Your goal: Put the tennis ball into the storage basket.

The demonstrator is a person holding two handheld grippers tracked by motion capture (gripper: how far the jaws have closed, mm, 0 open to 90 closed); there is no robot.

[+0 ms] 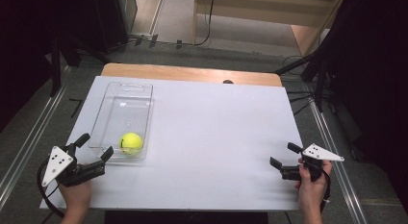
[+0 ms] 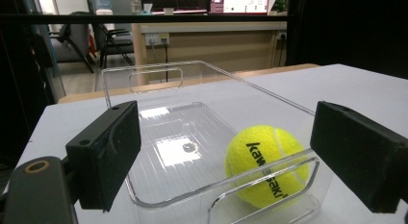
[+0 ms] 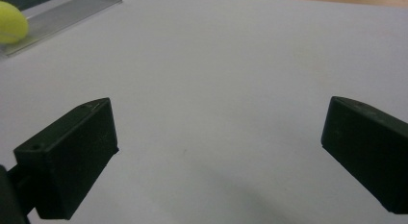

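Note:
A yellow tennis ball (image 1: 131, 143) lies in the near end of a clear plastic tray (image 1: 126, 96) on the left side of the white table. My left gripper (image 1: 95, 146) is open just in front of the tray's near wall, with nothing between its jaws. The left gripper view has the ball (image 2: 267, 164) with black lettering behind the tray's near handle (image 2: 231, 187). My right gripper (image 1: 284, 155) is open low over bare table at the right front. The ball (image 3: 10, 23) sits at the far left corner of the right gripper view.
The white board (image 1: 211, 132) lies on a wooden table (image 1: 192, 72) whose far edge sticks out behind it. Metal rails (image 1: 29, 132) and dark stands flank both sides. Wide free room lies between tray and right gripper.

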